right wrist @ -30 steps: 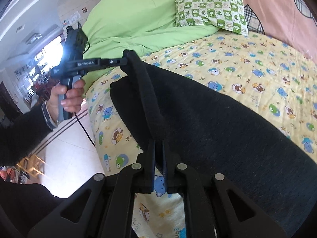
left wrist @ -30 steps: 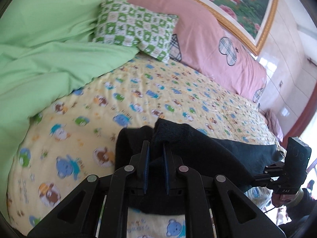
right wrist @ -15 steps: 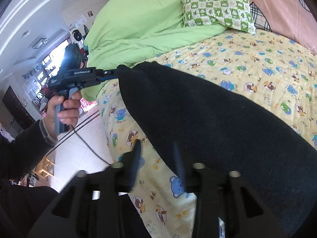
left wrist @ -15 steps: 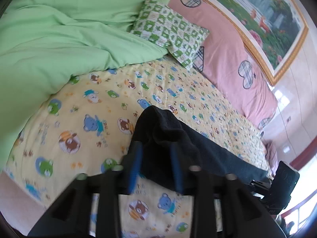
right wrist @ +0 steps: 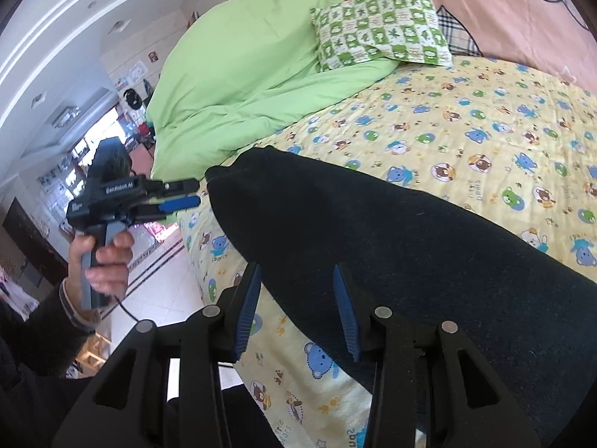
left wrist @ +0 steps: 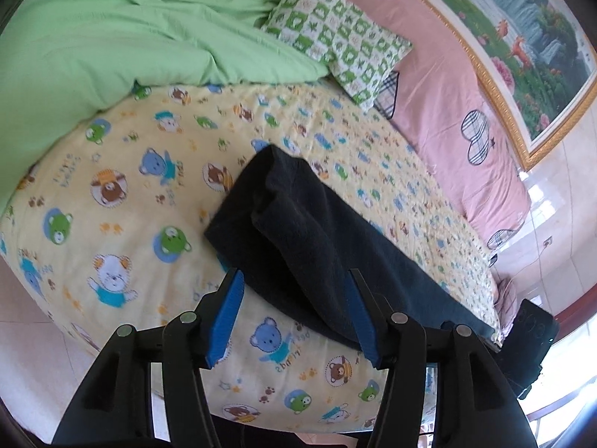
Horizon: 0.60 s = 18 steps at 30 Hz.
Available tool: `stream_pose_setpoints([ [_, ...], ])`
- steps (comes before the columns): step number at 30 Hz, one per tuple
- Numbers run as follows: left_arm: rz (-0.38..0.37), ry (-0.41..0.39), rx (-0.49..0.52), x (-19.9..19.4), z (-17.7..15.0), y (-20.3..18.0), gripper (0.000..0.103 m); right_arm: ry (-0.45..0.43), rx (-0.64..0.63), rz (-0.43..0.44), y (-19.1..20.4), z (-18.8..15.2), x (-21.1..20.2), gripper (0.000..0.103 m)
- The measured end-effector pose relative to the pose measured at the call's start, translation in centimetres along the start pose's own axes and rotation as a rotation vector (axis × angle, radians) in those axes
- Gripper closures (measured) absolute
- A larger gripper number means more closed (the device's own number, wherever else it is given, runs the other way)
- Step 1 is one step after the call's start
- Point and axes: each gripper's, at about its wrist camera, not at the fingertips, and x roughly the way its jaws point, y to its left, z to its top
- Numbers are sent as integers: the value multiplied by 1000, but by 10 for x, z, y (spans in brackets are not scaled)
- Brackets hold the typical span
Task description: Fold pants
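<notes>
Pants [left wrist: 321,239] released — between open claws [left wrist: 294,317]

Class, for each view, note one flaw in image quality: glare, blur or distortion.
Left wrist view: fisheye bends the picture frame; the window corner is blown out. Right wrist view: the doorway is overexposed; the pants show little texture.

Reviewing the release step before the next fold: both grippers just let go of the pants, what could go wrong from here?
1. The dark pants lie close to the bed's near edge; they may slide off.
2. The raised fold looks uneven; the next fold may come out crooked.
3. The left gripper and right gripper, both open, may snag the fabric on withdrawal.
</notes>
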Motion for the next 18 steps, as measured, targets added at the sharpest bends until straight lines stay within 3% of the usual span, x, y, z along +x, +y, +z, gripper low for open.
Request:
stream_pose_setpoints([
  [4,7,25,-25,10,0,-3,46,-6,11,-17,-4,2,-3,61],
  [8,86,60,-25,19,1,-6,46,-23,25,-39,-8,4,-7,61],
  [10,91,65,-34,20,3,-4,45,-33,41,-50,-13,8,-9,61],
  [16,130,84,-59,24,5,9,43,-40,84,-120,-39,37,-14,61],
  [18,137,92,-65,26,4,13,43,-41,113,-130,-51,47,-12,56],
])
